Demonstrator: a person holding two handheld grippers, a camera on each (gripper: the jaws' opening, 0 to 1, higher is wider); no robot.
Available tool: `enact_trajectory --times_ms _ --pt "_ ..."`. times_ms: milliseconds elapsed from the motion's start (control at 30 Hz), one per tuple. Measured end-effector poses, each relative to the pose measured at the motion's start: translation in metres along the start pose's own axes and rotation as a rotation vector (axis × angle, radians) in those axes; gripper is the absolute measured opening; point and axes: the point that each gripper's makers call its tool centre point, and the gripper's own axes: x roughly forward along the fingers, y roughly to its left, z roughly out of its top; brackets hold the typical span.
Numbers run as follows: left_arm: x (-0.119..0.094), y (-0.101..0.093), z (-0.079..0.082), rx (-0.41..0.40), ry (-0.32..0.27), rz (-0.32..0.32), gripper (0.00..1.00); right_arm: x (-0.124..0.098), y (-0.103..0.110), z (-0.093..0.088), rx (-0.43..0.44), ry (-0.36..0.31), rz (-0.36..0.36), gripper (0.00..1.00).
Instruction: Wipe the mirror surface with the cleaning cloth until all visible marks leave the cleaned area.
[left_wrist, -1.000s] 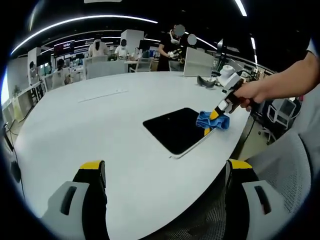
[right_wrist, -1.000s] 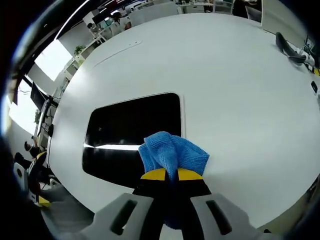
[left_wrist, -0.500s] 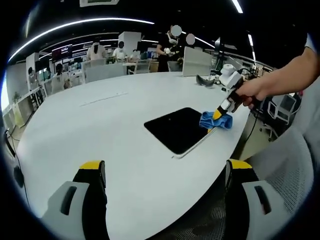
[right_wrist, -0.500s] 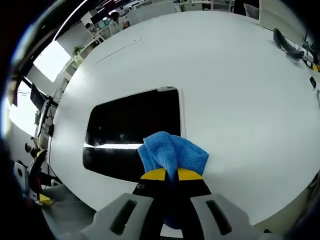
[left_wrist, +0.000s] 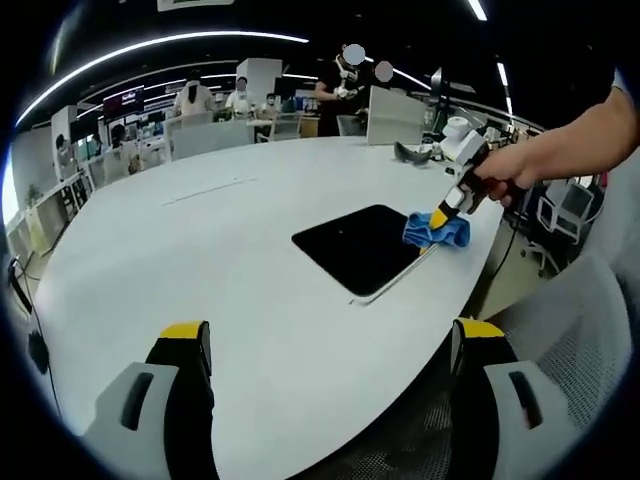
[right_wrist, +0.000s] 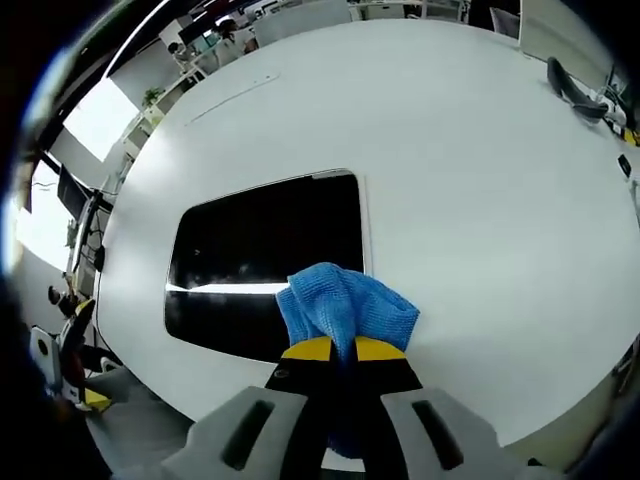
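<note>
Two grippers share the work unevenly here: the right gripper (right_wrist: 334, 350) has its jaws pinching a bunched blue cleaning cloth (right_wrist: 345, 307), while the left gripper (left_wrist: 330, 345) hangs back near the counter's edge with its jaws spread wide and nothing between them. The mirror (right_wrist: 265, 262) lies flat on the white counter (right_wrist: 480, 180), a dark rectangle with a thin pale frame, placed near the edge closest to the person, probably so it can be reached without stretching. In the right gripper view the cloth sits on the mirror's lower right corner, spilling over the frame onto the counter; the left gripper view shows the same thing from across, the cloth (left_wrist: 437, 230) at the mirror's (left_wrist: 360, 243) far corner under the person's hand (left_wrist: 505, 180). Gripping the cloth by a gathered fold leaves a soft pad to press flat on the glass. A bright streak across the glass looks like a ceiling light's reflection; I cannot make out marks.
</note>
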Motion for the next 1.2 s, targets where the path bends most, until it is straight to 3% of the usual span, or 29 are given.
enact_trajectory --times_ms 400,767,933,1200 --pt "0.0 0.001 0.0 0.002 -0.001 0.003 0.99 0.001 0.0 0.001 -0.018 -0.003 -0.006 0.0" --pt "-0.003 0.004 0.002 -0.012 -0.018 -0.004 0.99 0.002 0.0 0.002 0.019 0.016 -0.001 0.0" --pt "0.001 -0.004 -0.005 -0.019 0.024 -0.03 0.99 0.002 0.0 0.002 0.047 0.009 -0.007 0.0" --pt "0.002 -0.007 0.002 -0.018 0.012 -0.037 0.99 0.0 0.002 0.0 0.081 -0.012 -0.02 0.0"
